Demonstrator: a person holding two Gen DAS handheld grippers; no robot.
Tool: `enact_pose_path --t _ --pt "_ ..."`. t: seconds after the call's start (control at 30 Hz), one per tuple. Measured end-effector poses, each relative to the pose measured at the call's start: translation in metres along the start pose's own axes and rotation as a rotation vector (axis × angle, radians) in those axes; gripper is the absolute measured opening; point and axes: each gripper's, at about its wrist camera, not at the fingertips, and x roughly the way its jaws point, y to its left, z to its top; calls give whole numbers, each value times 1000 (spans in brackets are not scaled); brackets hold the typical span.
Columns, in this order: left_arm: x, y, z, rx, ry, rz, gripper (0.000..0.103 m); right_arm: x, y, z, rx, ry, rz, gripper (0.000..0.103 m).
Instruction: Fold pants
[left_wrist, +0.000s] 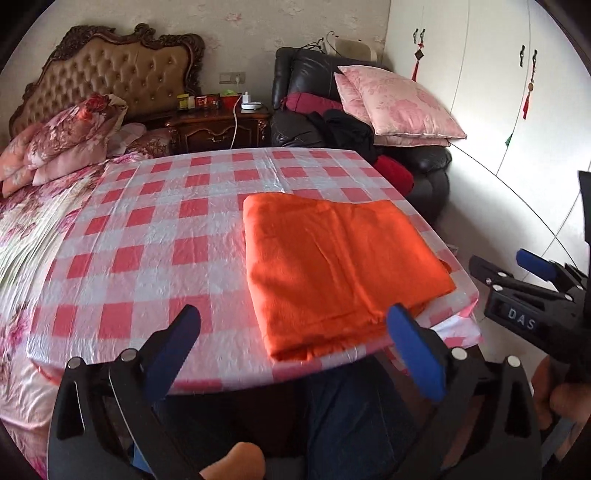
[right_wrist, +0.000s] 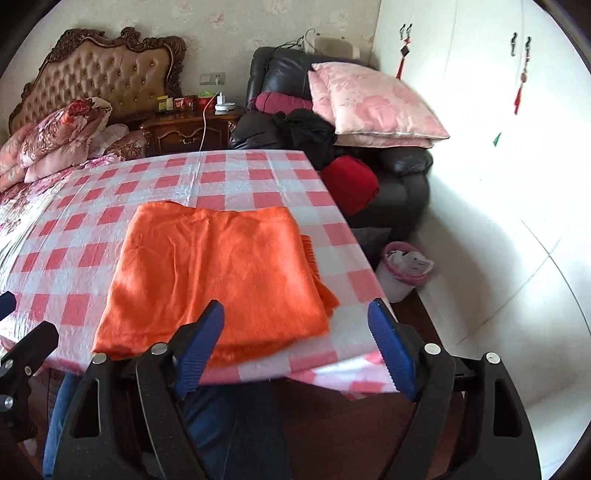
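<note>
The orange pants lie folded in a flat rectangle on the red-and-white checked cloth, near its front right corner. They also show in the right wrist view. My left gripper is open and empty, held just in front of the cloth's near edge, with the fold's near corner between its fingers. My right gripper is open and empty, just short of the pants' near edge. The right gripper also shows at the right in the left wrist view.
A bed with floral bedding lies to the left, a wooden nightstand behind. A black armchair with pink pillows and clothes stands at the back right. A small pink bin sits on the floor by white wardrobe doors.
</note>
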Motion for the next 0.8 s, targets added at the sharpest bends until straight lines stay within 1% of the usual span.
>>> enact_pose_path --t 0.07,0.13,0.2,0.27,0.33,0.37,0.5,0.7,0.8 --pt "-4 0 -1 -36 16 -13 101 -12 -3 -4 8 -11 -11 84" --pt "-8 -5 -3 -32 2 -4 101 -23 -4 -9 -2 -17 -19 84" --pt "-10 -8 -3 -34 -7 -8 101 -29 -8 -13 7 -19 -2 84" --pt "-12 -11 -3 -34 -19 -2 101 -32 -12 -13 12 -19 -5 84" --pt "-13 -14 -3 -23 -28 23 101 -31 -14 -12 19 -19 -4 84" --pt "-13 -14 -3 -20 -30 24 101 -31 -16 -12 26 -18 -1 84" --pt "-11 -15 -1 -11 -32 18 101 -26 -17 -13 28 -4 4 84" --pt "-6 -16 -2 -13 -10 -11 101 -20 -17 -15 28 12 4 84" --pt "-4 -19 -2 -8 -7 -12 101 -19 -19 -17 32 15 4 84"
